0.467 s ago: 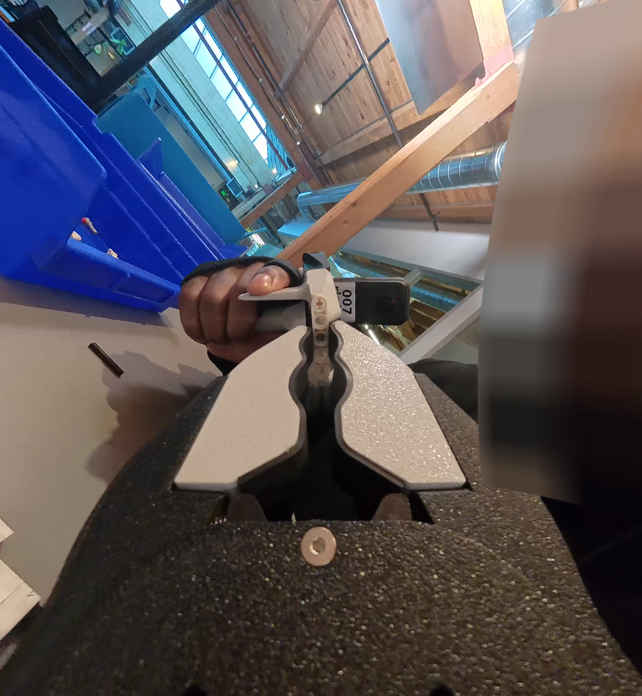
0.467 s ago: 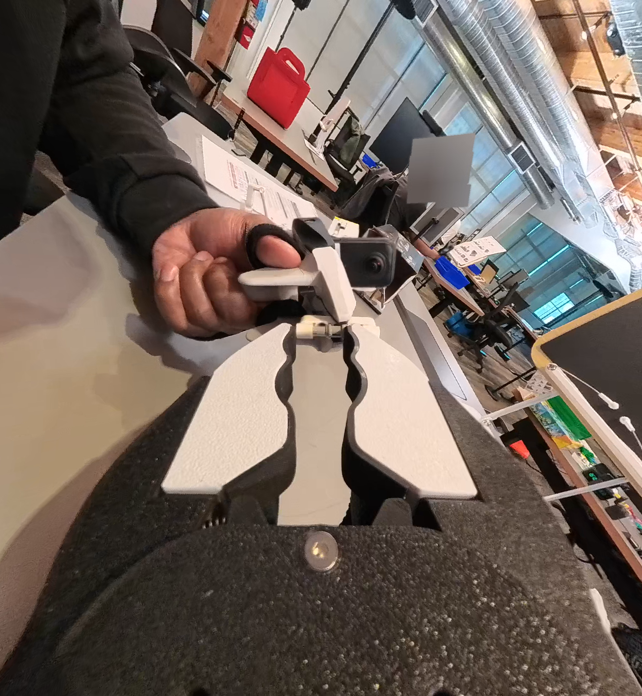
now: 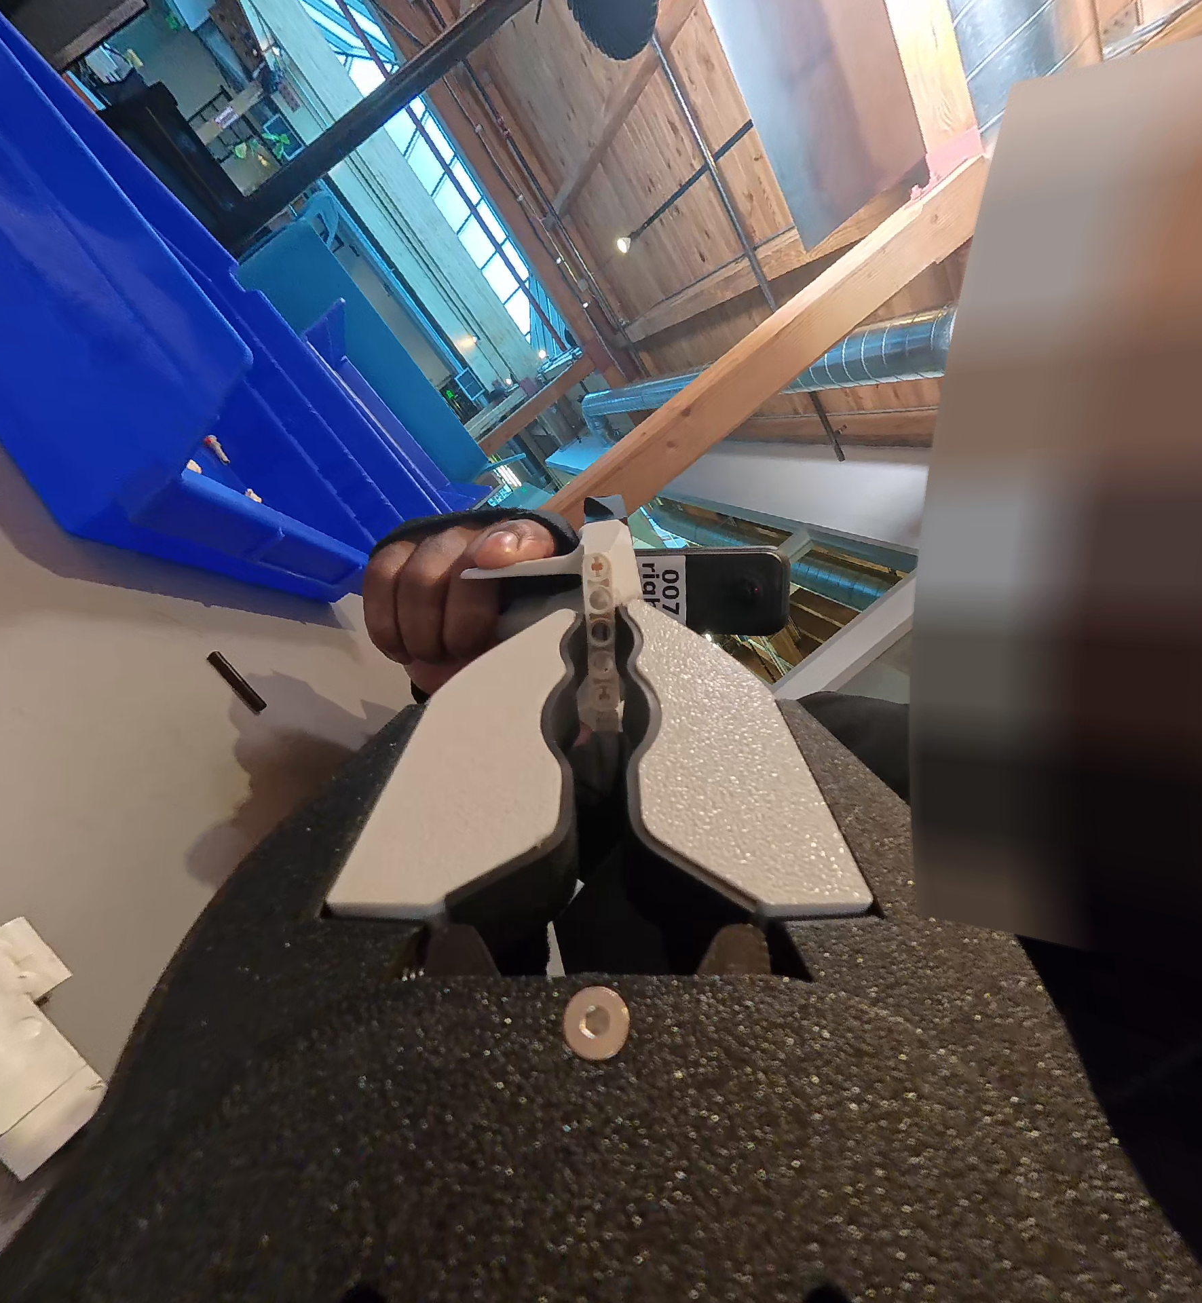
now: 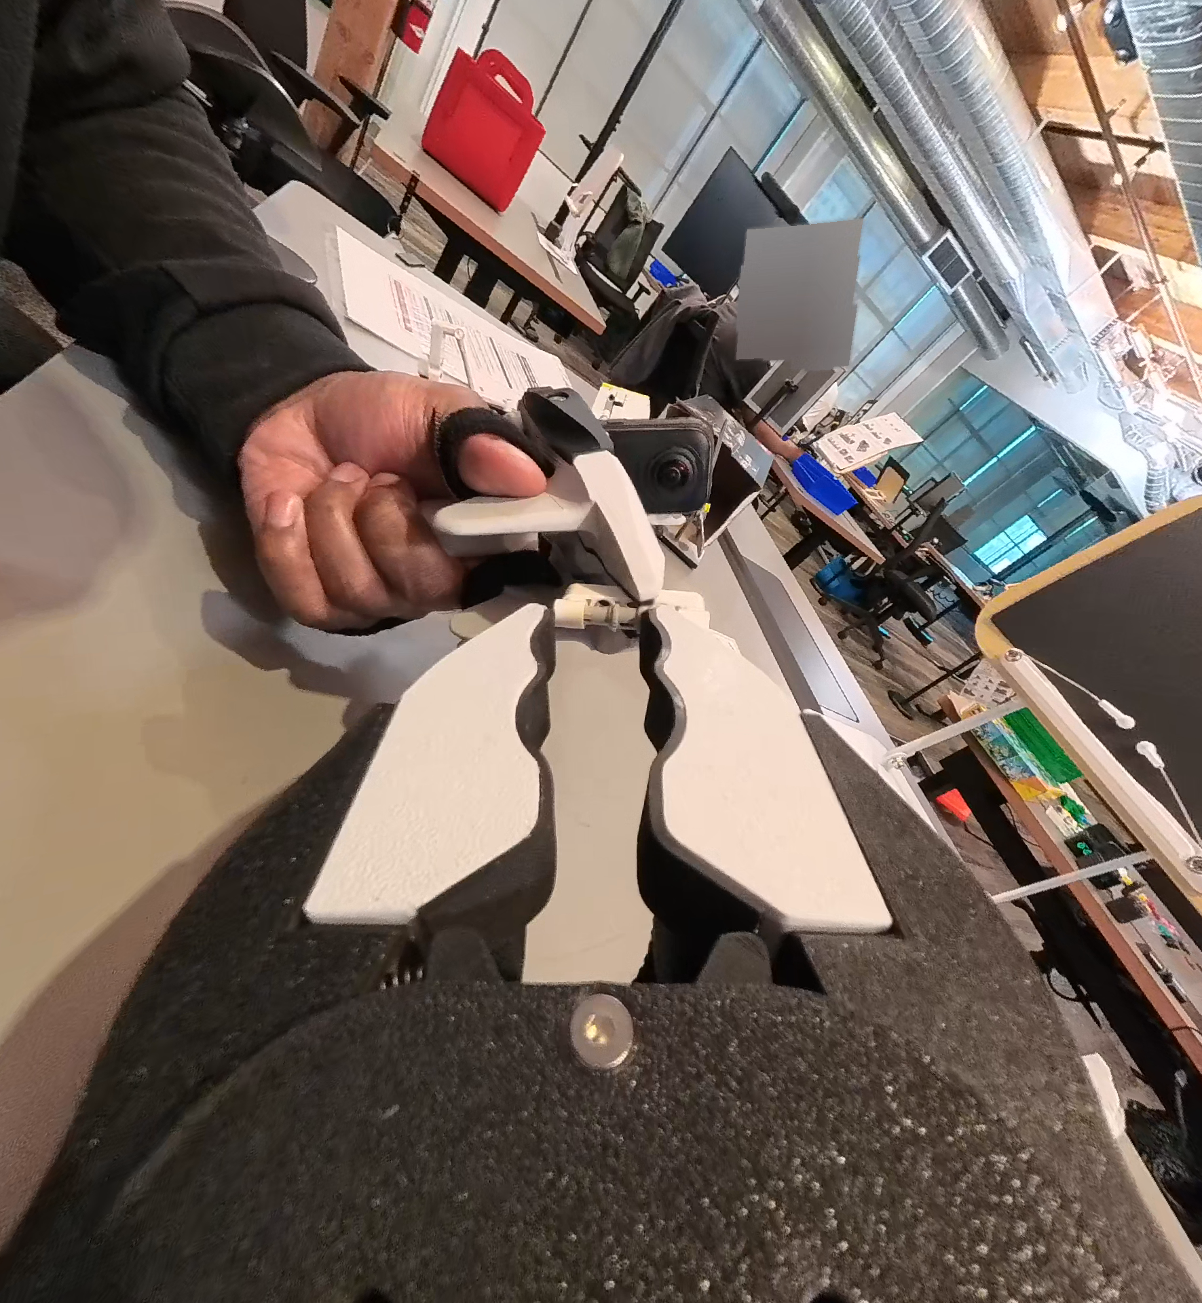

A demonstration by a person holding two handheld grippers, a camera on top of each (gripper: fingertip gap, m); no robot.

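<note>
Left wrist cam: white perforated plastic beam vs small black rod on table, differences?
White perforated plastic beam is pale with holes; small black rod is dark, plain. Beam sits clamped between the left gripper's fingers; rod lies loose on the grey table. Both slim and straight.

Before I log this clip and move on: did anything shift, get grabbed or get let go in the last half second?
Nothing clearly changed. The left gripper still clamps the white strip with holes. The right gripper still has a small white piece across its fingertips. The two grippers stay tip to tip, and the black pin lies where it was on the table.
</note>
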